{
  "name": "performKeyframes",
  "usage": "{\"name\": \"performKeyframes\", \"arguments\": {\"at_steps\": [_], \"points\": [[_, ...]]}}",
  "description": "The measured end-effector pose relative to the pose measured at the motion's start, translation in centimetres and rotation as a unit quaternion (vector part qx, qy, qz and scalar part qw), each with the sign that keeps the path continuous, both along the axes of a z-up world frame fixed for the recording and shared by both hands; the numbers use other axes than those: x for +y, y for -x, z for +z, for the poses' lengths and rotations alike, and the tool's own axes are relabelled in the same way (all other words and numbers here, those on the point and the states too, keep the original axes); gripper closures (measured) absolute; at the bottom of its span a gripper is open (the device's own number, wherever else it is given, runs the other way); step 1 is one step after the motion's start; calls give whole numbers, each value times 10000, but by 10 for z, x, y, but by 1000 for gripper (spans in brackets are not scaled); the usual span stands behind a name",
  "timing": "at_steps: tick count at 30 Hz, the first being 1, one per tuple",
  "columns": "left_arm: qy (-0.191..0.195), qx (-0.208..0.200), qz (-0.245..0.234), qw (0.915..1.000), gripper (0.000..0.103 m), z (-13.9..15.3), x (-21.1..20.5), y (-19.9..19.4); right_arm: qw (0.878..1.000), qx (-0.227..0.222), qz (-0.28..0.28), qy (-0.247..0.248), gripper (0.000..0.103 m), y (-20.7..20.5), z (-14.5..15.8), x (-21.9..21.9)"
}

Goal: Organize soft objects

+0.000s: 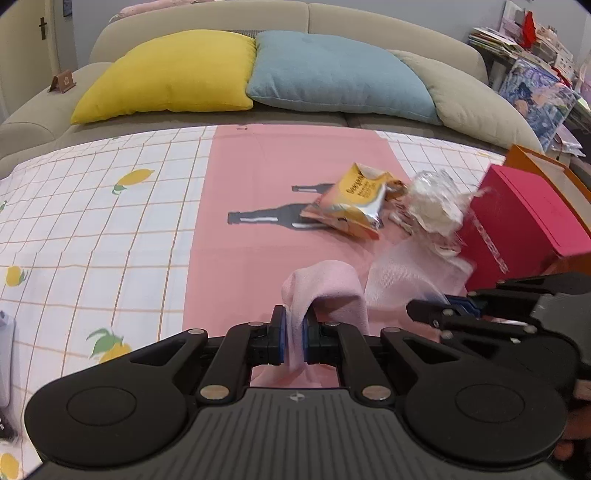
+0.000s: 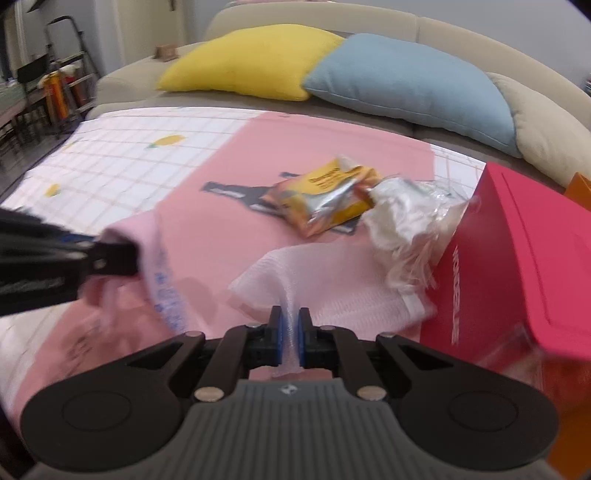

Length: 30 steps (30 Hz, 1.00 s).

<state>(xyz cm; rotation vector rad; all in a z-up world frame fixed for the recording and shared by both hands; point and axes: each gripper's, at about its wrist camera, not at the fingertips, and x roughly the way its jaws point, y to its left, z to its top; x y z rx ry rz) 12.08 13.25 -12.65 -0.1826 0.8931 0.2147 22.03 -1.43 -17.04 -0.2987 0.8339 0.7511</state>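
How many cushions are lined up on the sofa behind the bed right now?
3. The yellow cushion is at the left, the blue cushion in the middle overlapping it, and the beige cushion at the right, partly tucked behind the blue one. More may lie out of view.

Beige sofa (image 1: 388,18) along the far side, carrying a yellow cushion (image 1: 173,74), a blue cushion (image 1: 332,74) and a beige cushion (image 1: 476,107). Door (image 1: 35,40) at far left. Cluttered shelf (image 1: 524,40) at right. Metal rack (image 2: 62,74) beyond the sofa's left end. Light even, indoor.
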Motion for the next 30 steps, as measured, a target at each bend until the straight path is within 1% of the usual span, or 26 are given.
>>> {"name": "performKeyframes", "arguments": {"at_steps": [3, 5, 8, 11, 13, 14, 16, 18, 19, 21, 22, 23, 24, 26, 27, 28, 30], "points": [[28, 88, -99, 9999, 94, 3, -8, 11, 9995, 152, 273, 43, 98, 19, 9, -13], [98, 157, -177, 9997, 94, 3, -16, 19, 9982, 339, 497, 82, 98, 31, 12, -21], [219, 284, -360, 9987, 94, -1, -31, 32, 9949, 556, 784, 317, 98, 50, 13, -35], [286, 411, -530, 9973, 94, -6, -47, 40, 9912, 791, 867, 613, 97, 65, 8, -46], [383, 475, -634, 9961, 94, -9, -56, 43, 9902, 886, 790, 739, 95, 72, 6, -53], [421, 486, -707, 9954, 94, -10, -60, 45, 9898, 934, 746, 779, 91, 74, 5, -57], [367, 503, -850, 9944, 94, -10, -69, 46, 9897, 1009, 657, 779, 82, 76, 4, -62], [288, 509, -918, 9941, 94, -11, -74, 46, 9906, 1042, 542, 707, 71, 75, 8, -65], [275, 520, -922, 9940, 94, -12, -75, 46, 9916, 1014, 481, 636, 67, 75, 12, -67], [256, 543, -887, 9943, 94, -13, -75, 45, 9932, 995, 356, 483, 52, 75, 19, -72], [249, 553, -851, 9945, 94, -14, -75, 45, 9937, 1010, 262, 410, 47, 74, 21, -75], [252, 569, -810, 9948, 94, -16, -73, 44, 9940, 1034, 121, 340, 33, 75, 23, -80], [263, 584, -762, 9950, 94, -16, -72, 43, 9938, 1077, -98, 265, 22, 72, 24, -85], [310, 606, -666, 9955, 94, -18, -70, 40, 9908, 1235, -535, 126, 15, 64, 22, -94], [336, 604, -631, 9956, 94, -19, -68, 39, 9867, 1389, -842, 58, 14, 57, 19, -100], [349, 601, -615, 9957, 94, -20, -68, 37, 9817, 1540, -1120, 20, 14, 52, 15, -106], [342, 632, -639, 9954, 94, -23, -69, 34, 9645, 1962, -1764, -142, 14, 37, 4, -118]]}}
